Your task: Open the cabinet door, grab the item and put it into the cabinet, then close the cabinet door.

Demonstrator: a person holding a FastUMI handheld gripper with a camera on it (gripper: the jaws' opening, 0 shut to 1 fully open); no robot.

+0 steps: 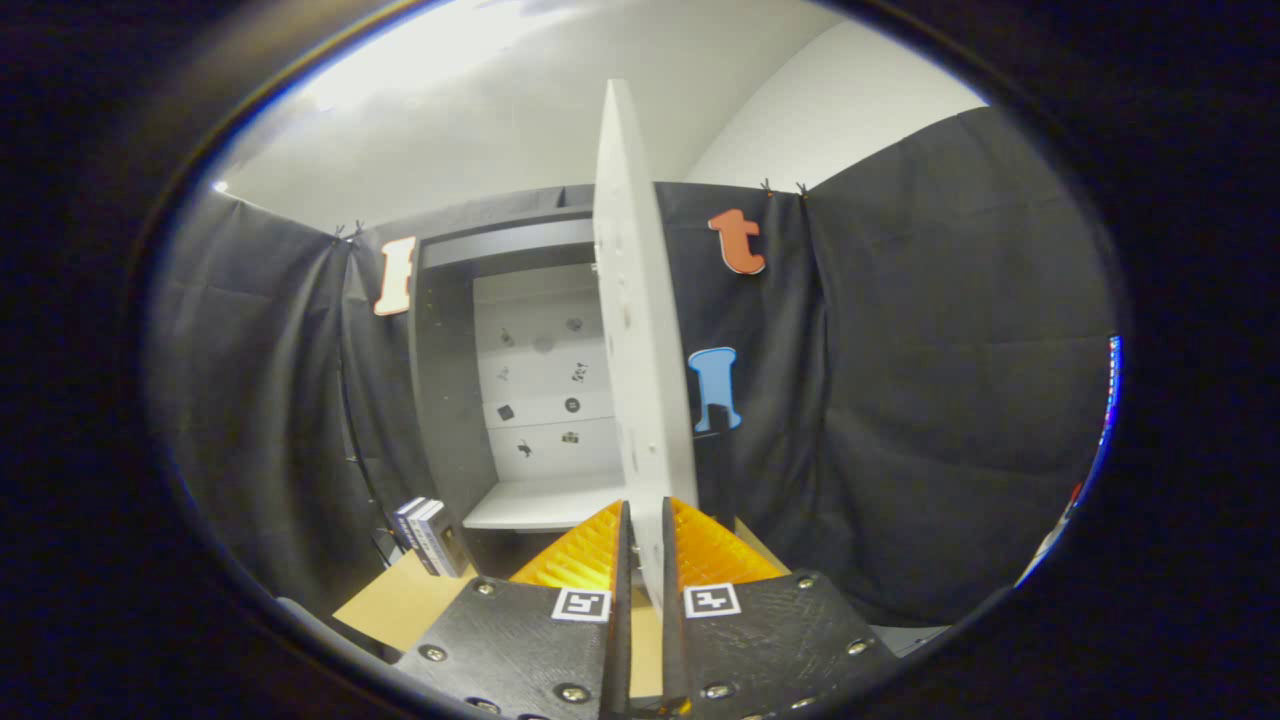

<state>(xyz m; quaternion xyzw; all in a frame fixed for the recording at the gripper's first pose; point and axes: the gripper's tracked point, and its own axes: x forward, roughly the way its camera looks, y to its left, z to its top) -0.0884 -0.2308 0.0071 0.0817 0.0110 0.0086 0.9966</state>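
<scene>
The gripper point(645, 545) is clamping the lower free edge of the cabinet door point(635, 330), with its 2 fingers pressing on either face of the thin white panel. The door is standing edge-on to the camera, swung wide out from the cabinet point(500, 380) and rising straight up from between the fingers. Left of the door, the cabinet's 1 opening is showing a pale back wall dotted with small dark marks, too small to make out, and 1 white shelf point(535, 505) lying bare just beyond the fingertips, with open room above it. The door is cutting off the cabinet's right side. Left of the fingers, the item, a small box point(432, 535), is standing upright on the tan tabletop point(400, 605), close against the cabinet's lower left corner and apart from the gripper; it may be 1 box or 2 pressed together, which is hard to tell. Black cloth point(950, 380) is hanging on both sides, closing in the space to the right of the door.
</scene>
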